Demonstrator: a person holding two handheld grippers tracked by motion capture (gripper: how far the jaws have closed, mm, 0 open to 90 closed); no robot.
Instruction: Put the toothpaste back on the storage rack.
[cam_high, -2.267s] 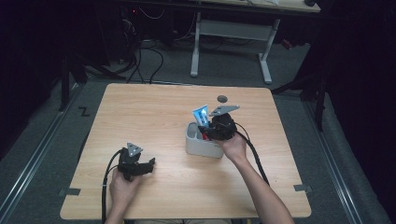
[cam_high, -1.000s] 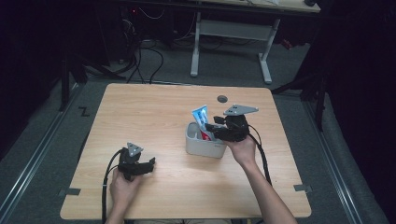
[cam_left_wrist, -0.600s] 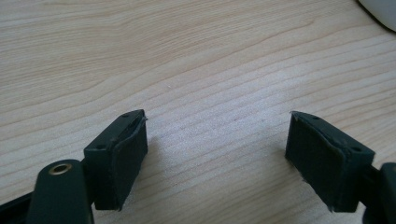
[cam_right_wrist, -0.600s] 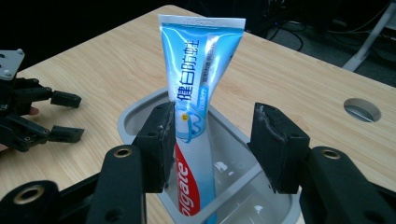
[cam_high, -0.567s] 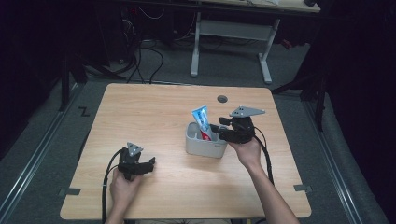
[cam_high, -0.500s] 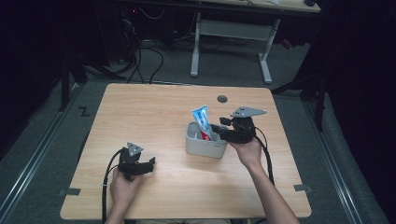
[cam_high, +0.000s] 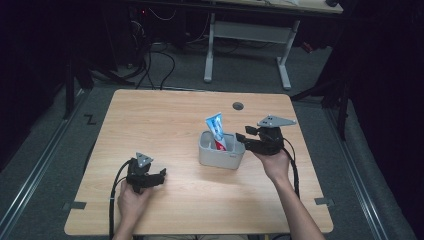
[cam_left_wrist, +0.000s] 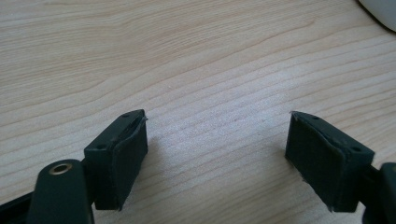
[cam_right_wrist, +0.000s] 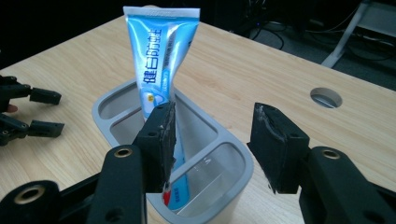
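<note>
A blue and white toothpaste tube (cam_high: 215, 130) (cam_right_wrist: 161, 70) stands cap down in a grey divided holder (cam_high: 212, 158) (cam_right_wrist: 233, 161) at the middle of the wooden table. My right gripper (cam_high: 242, 140) (cam_right_wrist: 215, 135) is just right of the holder. It is open, its jaws point at the tube, and nothing is between them. My left gripper (cam_high: 161, 176) (cam_left_wrist: 217, 154) rests low at the table's front left, open over bare wood. In the right gripper view the left gripper's fingers (cam_right_wrist: 42, 127) lie far off at the left.
A round cable hole (cam_high: 238, 106) (cam_right_wrist: 326, 97) sits in the table behind the holder. A pale rounded edge of the holder (cam_left_wrist: 380, 9) cuts into the left gripper view's top right corner. A desk frame (cam_high: 247, 40) and cables (cam_high: 160, 60) stand on the floor beyond the table.
My right gripper has drawn back to the right, from over the holder to beside it. The tube stays standing in the holder. The left gripper has not moved.
</note>
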